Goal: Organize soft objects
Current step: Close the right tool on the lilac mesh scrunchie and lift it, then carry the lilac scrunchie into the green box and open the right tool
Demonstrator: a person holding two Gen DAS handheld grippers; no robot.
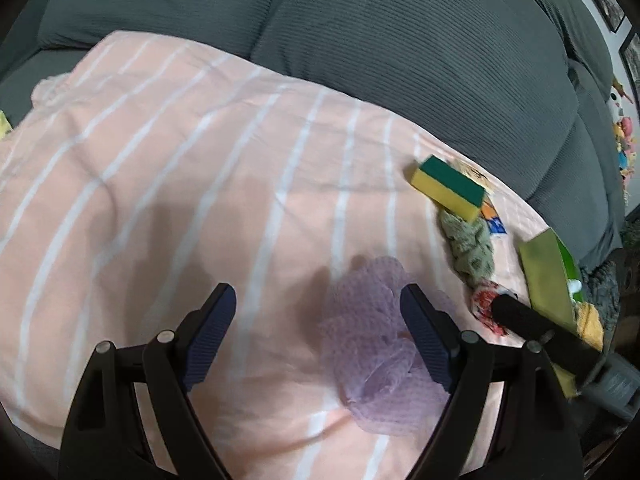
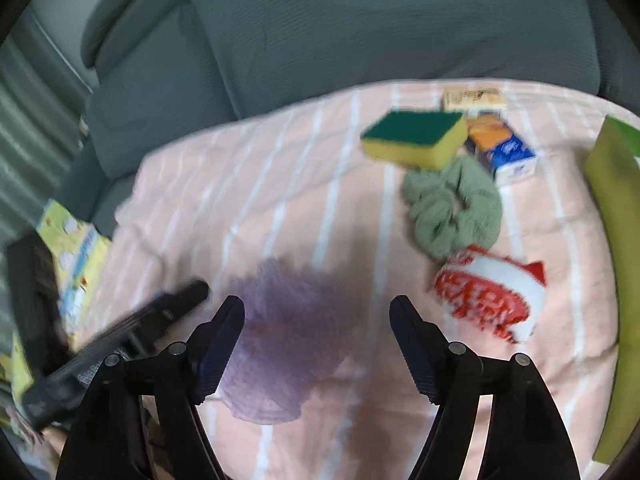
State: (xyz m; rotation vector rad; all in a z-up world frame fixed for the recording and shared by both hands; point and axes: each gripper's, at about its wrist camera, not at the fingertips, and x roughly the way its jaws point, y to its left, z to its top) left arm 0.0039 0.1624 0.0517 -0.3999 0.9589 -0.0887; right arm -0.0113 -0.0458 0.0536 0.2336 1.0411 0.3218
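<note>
Purple mesh pouf (image 2: 276,344) on striped blanket (image 1: 160,184), probably untouched, left of right claw (image 2: 316,344), jaws wide. Left claw (image 1: 316,332) wide too. Open blanket leftward; sponge (image 2: 416,138) near far edge.

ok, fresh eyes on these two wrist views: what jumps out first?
The purple mesh bath pouf lying on the pink striped blanket, just ahead of both open grippers, left gripper and right gripper. Beyond it is a cluster: a yellow-green sponge resting partly on a green scrunchie, with a red-and-white soft item nearer the camera. Grey sofa cushions back everything.
</note>
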